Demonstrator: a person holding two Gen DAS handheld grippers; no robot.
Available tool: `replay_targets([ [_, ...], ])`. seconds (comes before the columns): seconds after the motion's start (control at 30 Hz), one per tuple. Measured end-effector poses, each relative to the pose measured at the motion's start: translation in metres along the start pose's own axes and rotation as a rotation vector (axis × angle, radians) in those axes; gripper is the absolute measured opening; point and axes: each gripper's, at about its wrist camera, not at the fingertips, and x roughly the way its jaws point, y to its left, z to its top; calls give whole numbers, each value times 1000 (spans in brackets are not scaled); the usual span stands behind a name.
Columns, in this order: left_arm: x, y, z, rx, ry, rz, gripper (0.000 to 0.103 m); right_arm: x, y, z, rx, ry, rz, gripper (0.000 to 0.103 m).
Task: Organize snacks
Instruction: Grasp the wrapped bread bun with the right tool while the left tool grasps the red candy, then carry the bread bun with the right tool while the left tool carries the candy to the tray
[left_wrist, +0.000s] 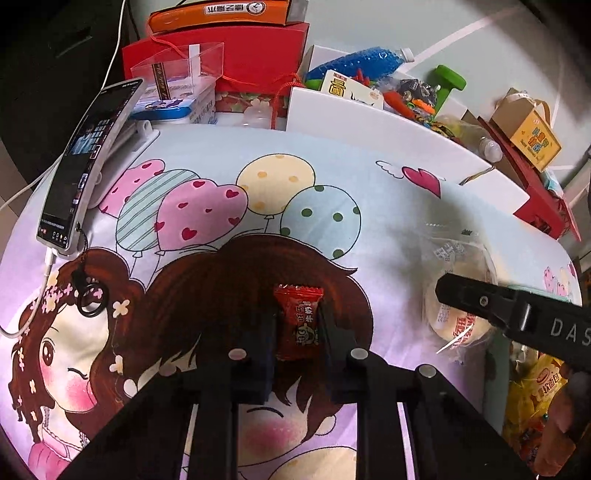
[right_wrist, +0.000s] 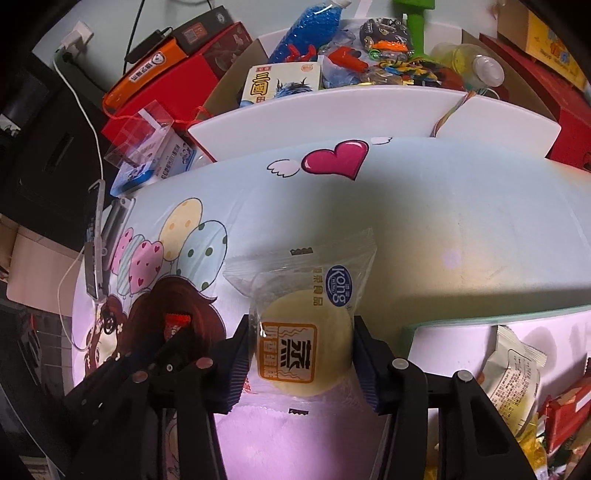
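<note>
The candy (left_wrist: 298, 320) was red with white and green print. The cake packet (right_wrist: 303, 345) was clear, with a pale yellow cake, an orange label and a blue logo at 1 o'clock. The cloth (left_wrist: 388, 206) was light blue with pink, yellow and green spotted balloons.

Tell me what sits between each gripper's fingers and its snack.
Nothing visible. The left gripper is shut on the red candy; the right gripper's fingers press both sides of the wrapped cake.

phone (left_wrist: 79, 166), red gift box (left_wrist: 236, 51), green dumbbell (left_wrist: 448, 83)
</note>
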Motion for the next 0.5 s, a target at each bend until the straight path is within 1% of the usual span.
replay_targets([
  [0.1, -5, 1, -2, -16, -10, -14, 20, -4, 0, -3, -2, -2, 2, 52],
  [0.27, -25, 1, -5, -63, -42, -33, 20, -23, -1, -11, 13, -17, 38, 52],
  [0.4, -51, -5, -6, -83, -86, -53, 20, -52, 1, -20, 16, -49, 82, 52],
  [0.5, -73, -14, -9, -92, -123, -75, 20, -78, -2, -31, 26, -76, 87, 52],
])
